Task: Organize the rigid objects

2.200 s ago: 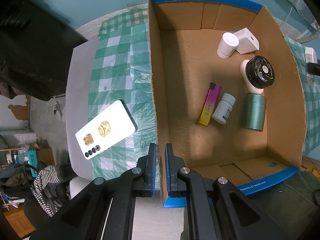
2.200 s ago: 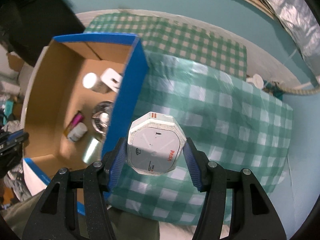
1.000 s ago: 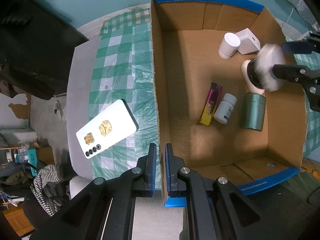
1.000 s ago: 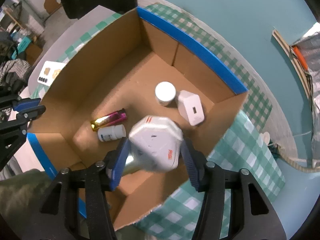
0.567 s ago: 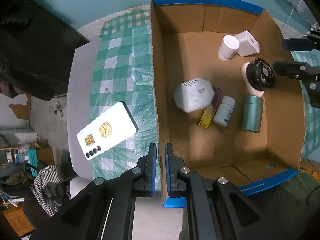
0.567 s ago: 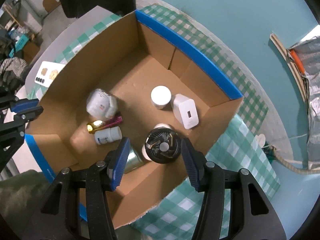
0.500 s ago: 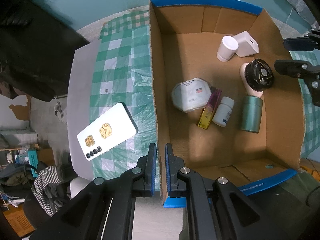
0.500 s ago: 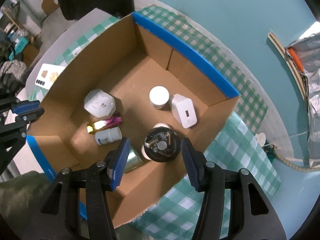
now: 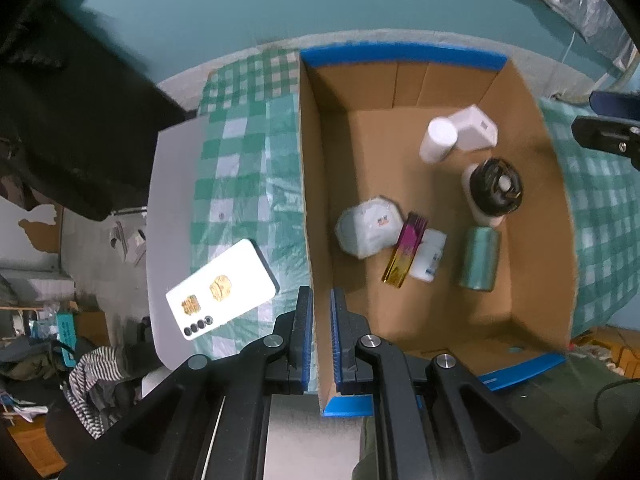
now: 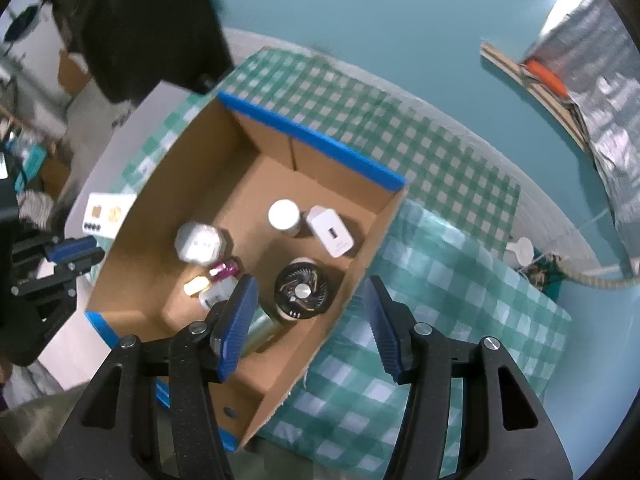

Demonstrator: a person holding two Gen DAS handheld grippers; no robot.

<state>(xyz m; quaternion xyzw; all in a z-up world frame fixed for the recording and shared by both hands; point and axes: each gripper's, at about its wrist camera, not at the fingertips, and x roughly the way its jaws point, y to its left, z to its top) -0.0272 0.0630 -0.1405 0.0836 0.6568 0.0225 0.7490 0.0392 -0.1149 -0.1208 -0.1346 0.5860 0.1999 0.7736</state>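
Observation:
An open cardboard box (image 9: 316, 184) with blue-taped rims stands on a green checked cloth. In it lie a white octagonal case (image 9: 369, 226), a pink-gold lighter (image 9: 404, 253), a small white pill bottle (image 9: 429, 255), a green can (image 9: 479, 258), a black fan (image 9: 495, 189), a white jar (image 9: 438, 140) and a white charger (image 9: 474, 128). My left gripper (image 9: 319, 320) is shut on the box's near-left wall. My right gripper (image 10: 312, 318) is open and empty above the box's right wall (image 10: 360, 264). The octagonal case also shows in the right wrist view (image 10: 199, 242).
A white phone (image 9: 222, 289) with gold stickers lies face down on the cloth left of the box. The green checked cloth (image 10: 460, 280) spreads to the right of the box. A dark chair back (image 9: 72, 120) stands at the far left. Clutter lies on the floor beyond the table edge.
My right gripper carried the white octagonal case over the box and let it go; it now lies inside by the lighter. The right gripper has risen and drawn back, open. The left gripper has held still.

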